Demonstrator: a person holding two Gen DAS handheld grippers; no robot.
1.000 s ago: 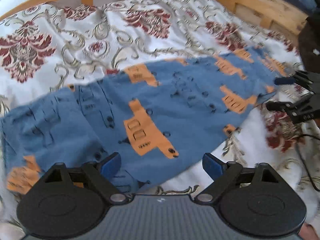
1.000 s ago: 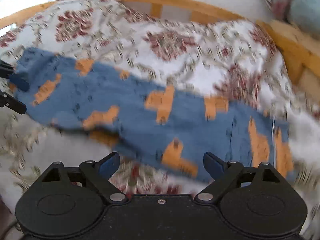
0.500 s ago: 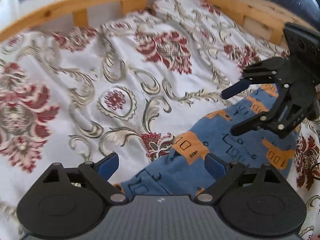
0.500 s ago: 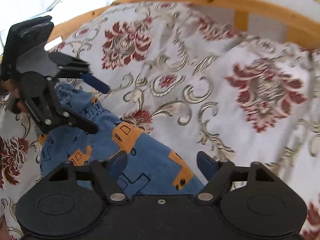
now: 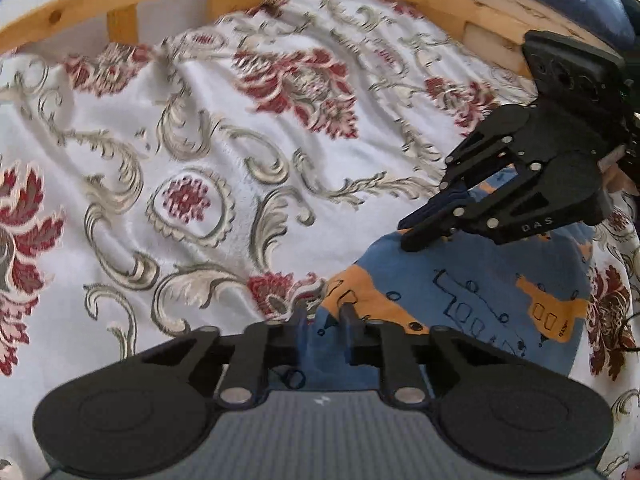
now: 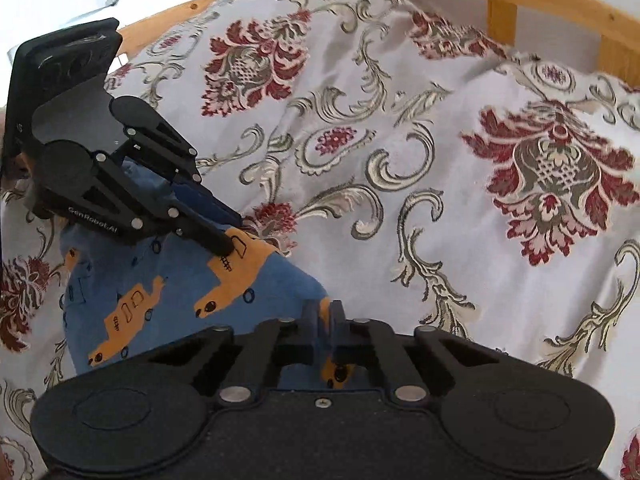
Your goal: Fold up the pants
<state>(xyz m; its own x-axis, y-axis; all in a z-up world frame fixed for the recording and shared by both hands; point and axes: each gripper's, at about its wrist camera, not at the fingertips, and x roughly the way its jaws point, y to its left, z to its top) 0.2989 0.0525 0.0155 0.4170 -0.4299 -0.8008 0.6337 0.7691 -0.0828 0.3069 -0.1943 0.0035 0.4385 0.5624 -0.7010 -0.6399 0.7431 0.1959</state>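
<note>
Both grippers (image 5: 324, 320) (image 6: 325, 316) on pants (image 5: 472, 300)

From the left wrist view, the left gripper (image 5: 324, 316) has its two fingers drawn close together, pinching the near edge of the blue pants (image 5: 472, 292) with their orange vehicle print. To the right, the right gripper (image 5: 424, 228) reaches in, its fingers closed on the far edge of the same fabric. The pants lie on a white bedspread (image 5: 180, 140) patterned with red flowers, a wooden bed frame (image 5: 120, 4) behind it.
</note>
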